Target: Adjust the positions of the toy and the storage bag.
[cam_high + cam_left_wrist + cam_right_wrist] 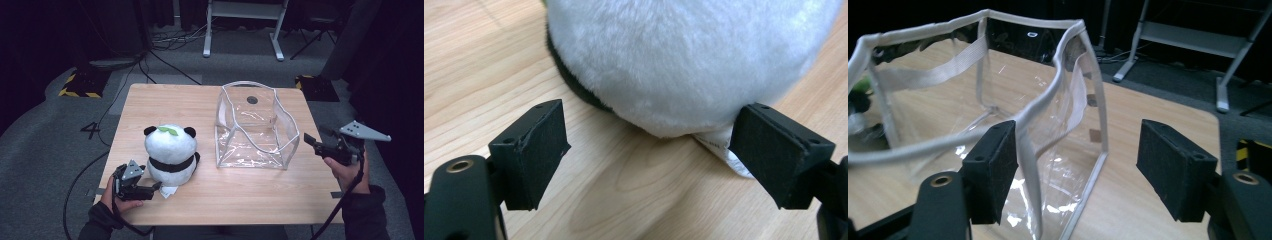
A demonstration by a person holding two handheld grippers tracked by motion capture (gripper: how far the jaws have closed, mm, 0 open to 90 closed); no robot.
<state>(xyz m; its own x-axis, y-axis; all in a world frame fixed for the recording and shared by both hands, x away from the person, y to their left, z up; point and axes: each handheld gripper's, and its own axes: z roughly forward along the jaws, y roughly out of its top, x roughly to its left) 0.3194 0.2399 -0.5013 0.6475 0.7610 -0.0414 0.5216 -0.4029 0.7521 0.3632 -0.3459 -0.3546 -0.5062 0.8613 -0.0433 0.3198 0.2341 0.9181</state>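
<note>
Nearest the lens in the high view: left hand [116, 199] and right hand [346, 170], entering from the bottom edge, one tool apiece. Left gripper [156, 188] laid low and level at the front left of the table [240, 200], aimed at the foot of the toy panda [170, 152]; judged a low approach chosen to catch the soft base rather than the round head. Panda upright, just left of the clear bag [250, 127], not touching it. Bag standing open-mouthed at centre right, presumably so the toy can be dropped in from above. Right gripper [311, 142] held off the bag's right side, close but apart, likely placed to steady or spread the rim. Left gripper view: left gripper [649, 150] part open, jaws moderately apart, nothing clamped; panda [694, 60] bulging just beyond the pads, its white tag [719, 147] poking out against the right-hand pad, bare wood [484, 75] below. Right gripper view: right gripper [1075, 165] spread wide, holding nothing; taped corner edge of the bag [1038, 107] passing just inside the left-hand pad, no squeeze evident; tabletop [1148, 110] showing between the jaws. Judgement: both grasps not yet made.
</note>
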